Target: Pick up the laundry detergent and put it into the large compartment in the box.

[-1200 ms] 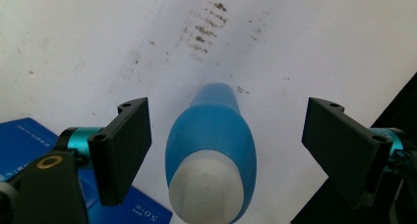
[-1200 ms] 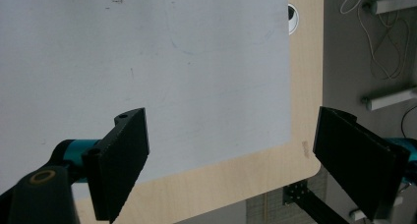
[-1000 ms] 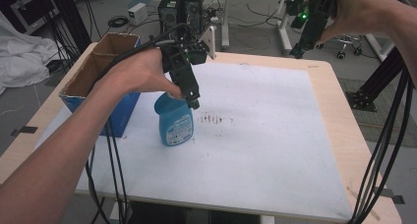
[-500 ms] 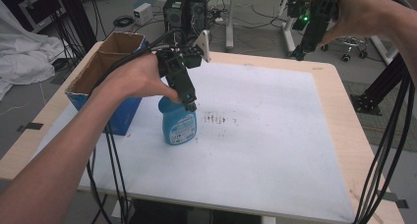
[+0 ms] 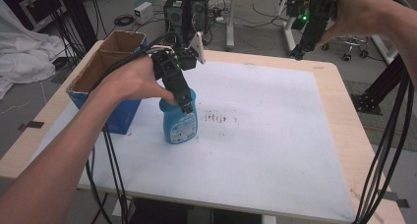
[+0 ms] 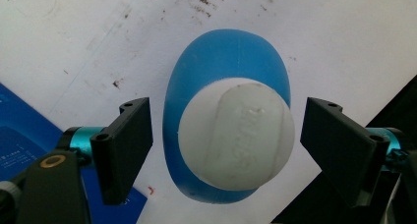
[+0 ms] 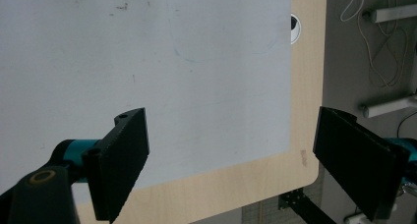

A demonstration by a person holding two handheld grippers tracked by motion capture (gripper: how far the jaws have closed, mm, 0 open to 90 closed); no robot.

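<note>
A blue bottle [image 5: 180,125] with a white cap [image 6: 236,135] stands upright on the white mat [image 5: 275,150], left of the middle. My left gripper [image 5: 186,105] points down over its top. In the left gripper view, my left gripper [image 6: 223,150] is open, with one jaw on each side of the cap and a gap on both sides. My right gripper [image 5: 299,51] is held high over the table's far right corner. It is open too, and nothing lies between the jaws of my right gripper [image 7: 231,155].
A blue cardboard box [image 5: 105,71] with an open top stands at the table's left edge, close beside the bottle. Dark smudges [image 5: 219,117] mark the mat right of the bottle. A bare wooden table rim [image 5: 344,126] frames the mat. Cables hang at the right.
The left gripper has sunk slightly over the bottle's cap. The bottle and the raised right gripper have hardly moved.
</note>
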